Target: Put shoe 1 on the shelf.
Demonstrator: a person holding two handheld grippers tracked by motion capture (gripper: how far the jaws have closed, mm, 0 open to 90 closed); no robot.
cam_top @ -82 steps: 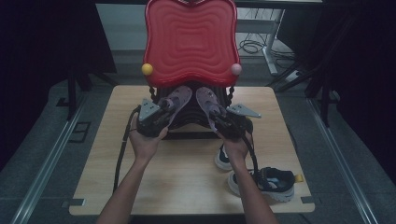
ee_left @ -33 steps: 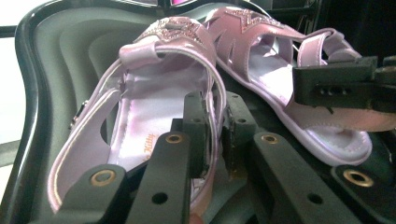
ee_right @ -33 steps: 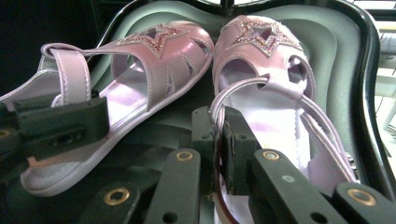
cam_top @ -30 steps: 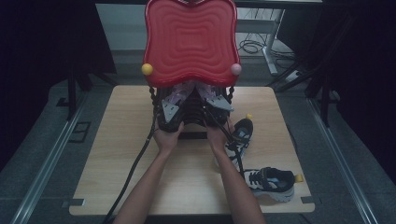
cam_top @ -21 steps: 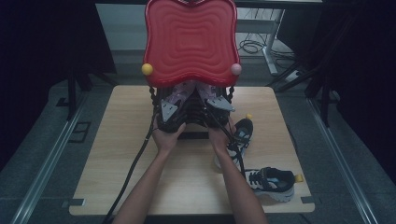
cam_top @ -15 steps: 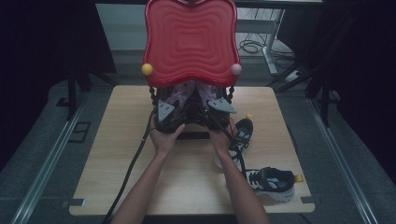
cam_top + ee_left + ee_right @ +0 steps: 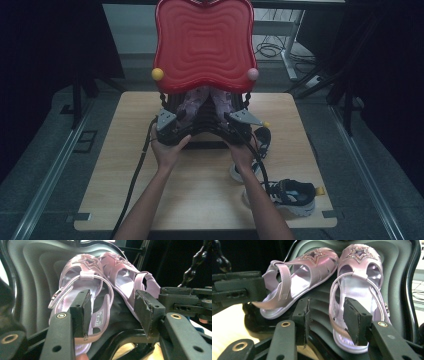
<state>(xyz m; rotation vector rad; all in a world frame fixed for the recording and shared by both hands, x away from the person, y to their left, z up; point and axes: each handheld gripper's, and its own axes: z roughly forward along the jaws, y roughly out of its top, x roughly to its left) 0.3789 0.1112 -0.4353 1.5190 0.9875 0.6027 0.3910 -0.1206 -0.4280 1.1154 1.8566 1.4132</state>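
Two lilac sandals lie side by side on the dark ribbed seat (image 7: 32,282) of a small chair whose red wavy back (image 7: 204,47) stands at the 12 o'clock end of the wooden table (image 7: 125,175). In the left gripper view, the left sandal (image 7: 82,290) sits at about 11 o'clock from the left gripper (image 7: 111,312), its heel hanging over the seat's front edge, and the right sandal (image 7: 125,277) leans against it at 1 o'clock. The left gripper's jaws have just been opening and now stand released: one pad sits just in front of the left sandal's heel strap and the other beside the right sandal's sole, neither pressing. In the right gripper view, the right gripper (image 7: 327,317) has likewise just been opening, and its jaws are spread with the heel end of the right sandal (image 7: 359,290) near the pad at 3 o'clock but not clamped; the left sandal (image 7: 299,277) lies tilted at 10 o'clock. From the high view both hands hold their grippers at the seat's front edge, left gripper (image 7: 167,127) and right gripper (image 7: 240,122). Two dark sneakers rest on the table toward 4 o'clock, one (image 7: 257,145) just beside the right wrist and the other (image 7: 287,195) near the table's corner.
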